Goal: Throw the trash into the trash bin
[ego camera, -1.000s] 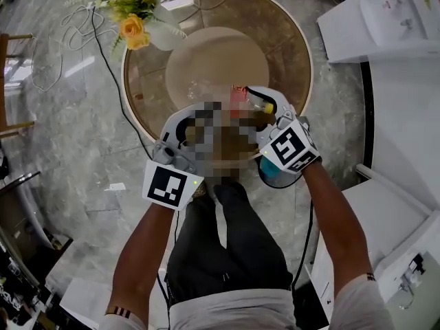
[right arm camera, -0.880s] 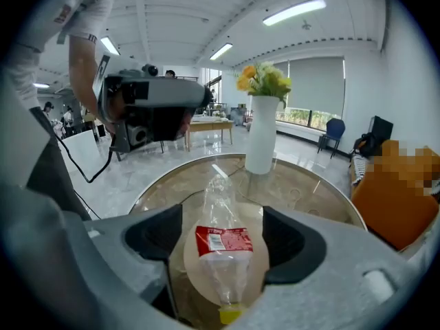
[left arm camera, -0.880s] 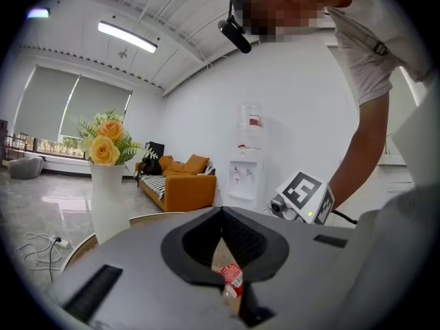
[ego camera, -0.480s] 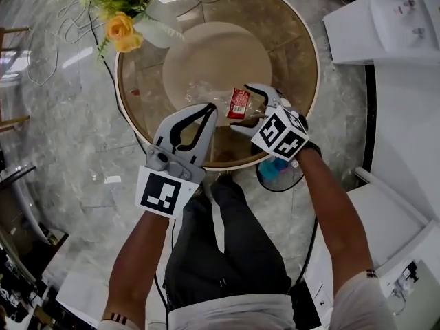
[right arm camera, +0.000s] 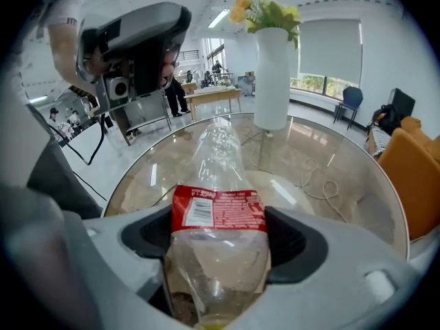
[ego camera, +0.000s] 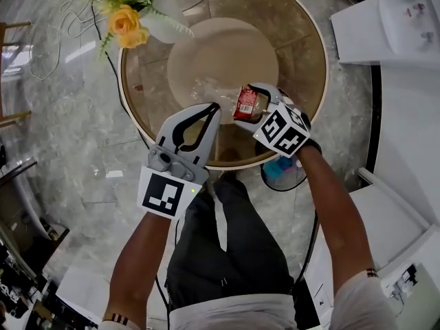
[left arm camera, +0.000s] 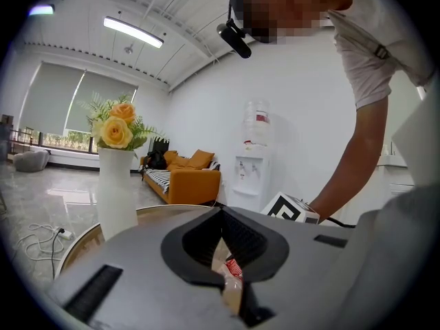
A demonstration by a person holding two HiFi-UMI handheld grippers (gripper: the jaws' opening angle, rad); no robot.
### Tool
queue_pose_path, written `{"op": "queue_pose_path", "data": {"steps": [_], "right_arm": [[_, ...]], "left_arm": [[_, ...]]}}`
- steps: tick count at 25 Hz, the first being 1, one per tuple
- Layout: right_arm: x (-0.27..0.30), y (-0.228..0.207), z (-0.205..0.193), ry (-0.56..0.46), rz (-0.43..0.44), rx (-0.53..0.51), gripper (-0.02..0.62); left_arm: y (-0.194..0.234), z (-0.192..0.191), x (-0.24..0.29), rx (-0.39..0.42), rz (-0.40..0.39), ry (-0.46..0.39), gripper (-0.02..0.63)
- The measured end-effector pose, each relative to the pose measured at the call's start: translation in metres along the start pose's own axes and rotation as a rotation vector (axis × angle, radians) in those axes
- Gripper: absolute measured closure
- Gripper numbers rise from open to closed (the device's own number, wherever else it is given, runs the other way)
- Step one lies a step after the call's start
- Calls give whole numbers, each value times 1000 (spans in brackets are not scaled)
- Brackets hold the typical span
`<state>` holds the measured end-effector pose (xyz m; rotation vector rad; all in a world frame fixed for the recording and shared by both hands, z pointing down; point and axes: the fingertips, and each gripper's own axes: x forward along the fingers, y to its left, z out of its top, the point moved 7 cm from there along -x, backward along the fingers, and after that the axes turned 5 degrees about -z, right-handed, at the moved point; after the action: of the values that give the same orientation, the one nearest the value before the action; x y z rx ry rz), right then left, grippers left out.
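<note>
A crushed clear plastic bottle (ego camera: 245, 102) with a red label lies on the round glass table (ego camera: 302, 53). My right gripper (ego camera: 250, 104) points steeply down over it. Its jaws have just been closing and now rest against the label on both sides. In the right gripper view the bottle (right arm camera: 218, 215) fills the gap between the jaws, its neck pointing away. My left gripper (ego camera: 212, 110) hovers just left of the bottle, shut and empty; in its own view its jaws (left arm camera: 221, 215) meet. A dark trash bin (ego camera: 276, 173) with blue contents stands on the floor under the table's near edge.
A white vase with yellow flowers (ego camera: 146, 18) stands at the table's far left edge. Cables (ego camera: 65, 40) trail over the marble floor on the left. White furniture (ego camera: 385, 26) stands to the right. The person's legs (ego camera: 227, 246) are right by the table.
My right gripper has dropped from in front of the head camera down to the table and now straddles the bottle. The left gripper has sunk slightly and stayed shut.
</note>
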<state>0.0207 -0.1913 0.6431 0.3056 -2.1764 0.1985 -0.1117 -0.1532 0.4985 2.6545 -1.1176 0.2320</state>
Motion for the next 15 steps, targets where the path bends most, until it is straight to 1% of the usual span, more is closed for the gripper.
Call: {"op": "queue_pose_path", "data": {"steps": [5, 7, 11, 15], "right_arm": [[-1, 4, 0, -12, -26, 28, 207], [-6, 6, 0, -30, -57, 44, 207], [-21, 11, 3, -76, -130, 111, 207], [-44, 22, 3, -94, -190, 150, 207]], "left_arm": [[1, -2, -4, -17, 14, -3, 606], [0, -1, -7, -11, 11, -3, 606], [-7, 1, -11, 8, -10, -13, 606], [-25, 2, -17, 26, -42, -11, 606]]}}
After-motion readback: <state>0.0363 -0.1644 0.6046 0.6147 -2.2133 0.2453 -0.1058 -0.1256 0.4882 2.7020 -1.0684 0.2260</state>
